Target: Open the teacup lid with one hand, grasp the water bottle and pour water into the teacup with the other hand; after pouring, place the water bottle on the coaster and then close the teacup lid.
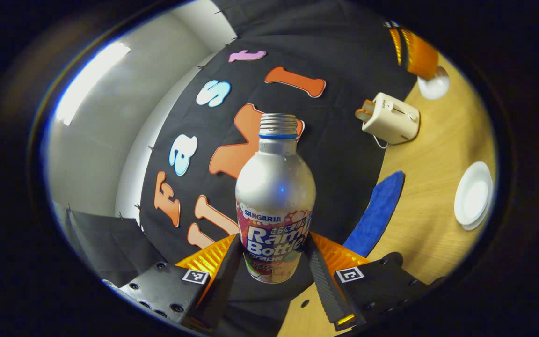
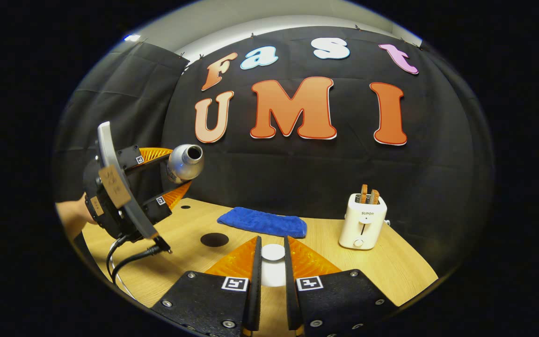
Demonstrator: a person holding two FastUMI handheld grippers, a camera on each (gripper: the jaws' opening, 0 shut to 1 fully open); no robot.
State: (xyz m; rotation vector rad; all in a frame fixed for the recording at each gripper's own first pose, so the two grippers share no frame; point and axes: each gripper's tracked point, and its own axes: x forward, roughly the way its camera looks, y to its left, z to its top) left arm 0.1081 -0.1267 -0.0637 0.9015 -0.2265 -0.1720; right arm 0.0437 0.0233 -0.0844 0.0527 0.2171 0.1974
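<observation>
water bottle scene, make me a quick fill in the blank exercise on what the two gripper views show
1. The left gripper is shut on the ___.
2. The toaster holds ___ slices.
3. The cloth beside the toaster is ___.
Missing words: water bottle; two; blue.

A wooden table (image 2: 391,267) fills the lower part of the right gripper view, with a folded blue cloth (image 2: 264,222) lying on it at about 12 o'clock of the table's middle, close to the black back wall. A cream toaster (image 2: 362,220) with two slices of toast (image 2: 369,193) standing in its slots sits upright at about 2 o'clock, well apart from the cloth. In the left gripper view the toaster (image 1: 391,118) sits beyond the end of the cloth (image 1: 376,213).
</observation>
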